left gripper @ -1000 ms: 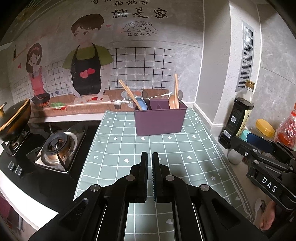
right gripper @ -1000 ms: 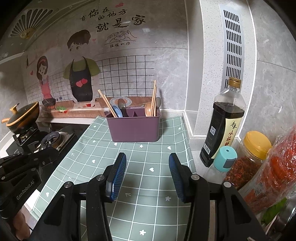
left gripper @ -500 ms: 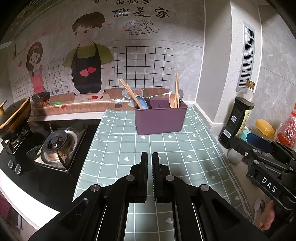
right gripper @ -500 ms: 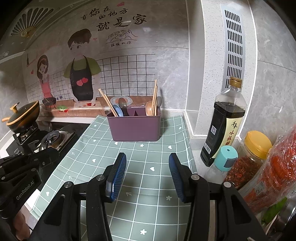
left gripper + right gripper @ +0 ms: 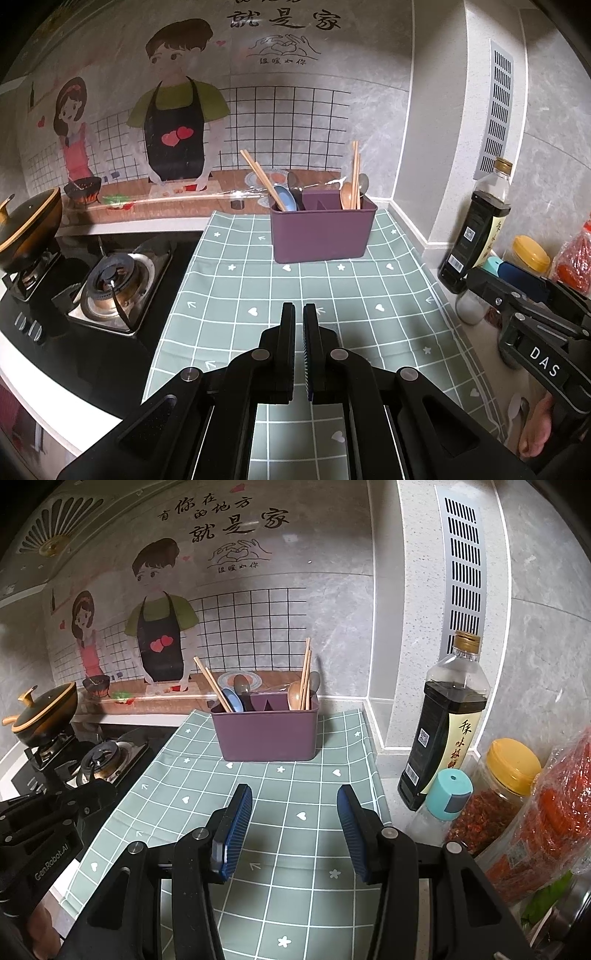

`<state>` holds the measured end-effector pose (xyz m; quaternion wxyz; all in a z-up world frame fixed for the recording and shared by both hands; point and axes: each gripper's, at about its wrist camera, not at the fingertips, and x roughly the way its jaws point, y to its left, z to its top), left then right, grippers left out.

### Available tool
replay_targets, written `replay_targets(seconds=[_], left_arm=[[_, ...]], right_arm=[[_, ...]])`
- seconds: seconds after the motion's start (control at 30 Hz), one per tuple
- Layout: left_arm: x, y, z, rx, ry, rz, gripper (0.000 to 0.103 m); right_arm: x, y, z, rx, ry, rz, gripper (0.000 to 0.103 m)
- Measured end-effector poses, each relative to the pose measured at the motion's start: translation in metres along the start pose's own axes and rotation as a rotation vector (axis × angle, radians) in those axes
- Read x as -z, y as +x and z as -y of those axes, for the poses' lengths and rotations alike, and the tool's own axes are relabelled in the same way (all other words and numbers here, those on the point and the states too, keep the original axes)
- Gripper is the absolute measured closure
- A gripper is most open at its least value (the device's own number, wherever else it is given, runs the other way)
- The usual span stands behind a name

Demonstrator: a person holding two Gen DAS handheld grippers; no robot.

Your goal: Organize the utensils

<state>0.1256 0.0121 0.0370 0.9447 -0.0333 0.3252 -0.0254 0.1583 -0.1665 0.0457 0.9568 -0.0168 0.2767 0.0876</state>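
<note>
My left tongs (image 5: 299,314) are nearly closed and empty, my right tongs (image 5: 294,805) wide — the purple utensil box (image 5: 266,731) stands far ahead.

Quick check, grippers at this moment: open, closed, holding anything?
Left gripper: closed, nothing between its fingers.
Right gripper: open, empty, above the checked cloth.
</note>
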Motion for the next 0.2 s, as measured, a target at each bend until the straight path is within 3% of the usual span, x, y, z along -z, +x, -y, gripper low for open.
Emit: replay_targets(seconds=[0.2], left_arm=[[-0.002,0.0003,-0.001,0.001,-0.003,0.005,0.096]], right_arm=[[0.0008,-0.0011,0.0008,0.006,0.002,-0.002,0.057]])
